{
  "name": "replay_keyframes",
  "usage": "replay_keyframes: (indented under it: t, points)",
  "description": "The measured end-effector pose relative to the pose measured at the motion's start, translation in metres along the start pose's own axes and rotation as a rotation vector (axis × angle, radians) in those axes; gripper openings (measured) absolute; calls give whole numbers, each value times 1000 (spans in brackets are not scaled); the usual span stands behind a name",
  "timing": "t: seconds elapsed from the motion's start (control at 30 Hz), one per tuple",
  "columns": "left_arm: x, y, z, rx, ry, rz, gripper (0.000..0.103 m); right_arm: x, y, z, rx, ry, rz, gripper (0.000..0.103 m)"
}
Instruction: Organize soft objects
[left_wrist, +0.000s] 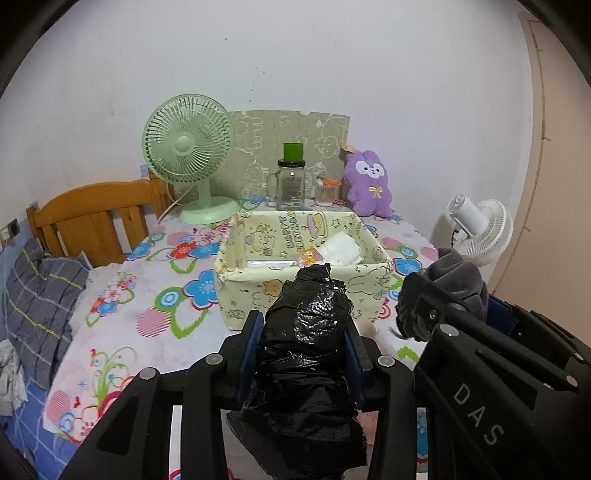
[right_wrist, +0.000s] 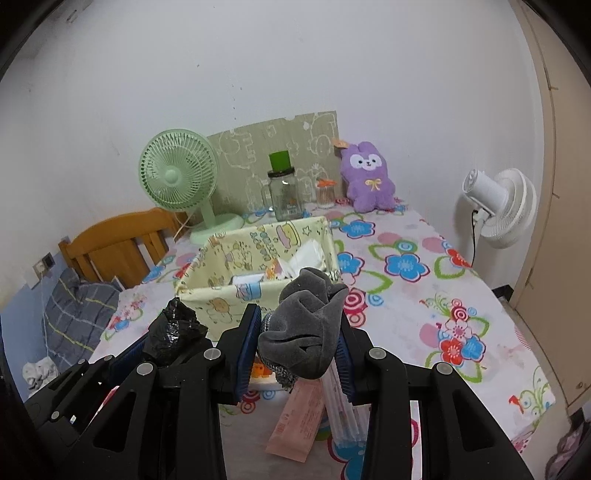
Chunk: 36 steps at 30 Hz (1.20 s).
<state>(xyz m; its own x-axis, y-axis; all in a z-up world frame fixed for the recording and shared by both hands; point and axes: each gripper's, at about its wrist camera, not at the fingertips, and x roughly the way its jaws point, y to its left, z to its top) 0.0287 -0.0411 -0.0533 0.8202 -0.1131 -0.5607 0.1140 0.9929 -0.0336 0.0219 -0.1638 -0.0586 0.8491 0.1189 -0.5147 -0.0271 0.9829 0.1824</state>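
My left gripper (left_wrist: 301, 345) is shut on a crumpled black plastic bag (left_wrist: 306, 343), held above the flowered table in front of the yellow fabric basket (left_wrist: 236, 295). My right gripper (right_wrist: 299, 343) is shut on a grey soft cloth (right_wrist: 306, 332), also held up just in front of the basket (right_wrist: 207, 291). The right gripper with the grey cloth (left_wrist: 458, 280) shows at the right of the left wrist view. The black bag (right_wrist: 173, 332) shows at the left of the right wrist view. The basket holds white packets (left_wrist: 341, 249).
A green fan (left_wrist: 188, 147), a glass jar with a green lid (left_wrist: 291, 181), a small container (left_wrist: 325, 192) and a purple plush (left_wrist: 369, 181) stand at the back. A white fan (right_wrist: 498, 206) stands to the right. A pink packet (right_wrist: 295, 421) lies below the right gripper. A wooden bed (left_wrist: 92, 218) is left.
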Motion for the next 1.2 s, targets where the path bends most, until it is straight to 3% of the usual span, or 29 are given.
replay_keyframes:
  t: [0.63,1.2]
  points:
    - [-25,-6,38,23,-79,3,41,-25,3,40,0,-75,8,41]
    - [3,4,67,0,-77,8,41,7,7,67,-14,-71,21,41]
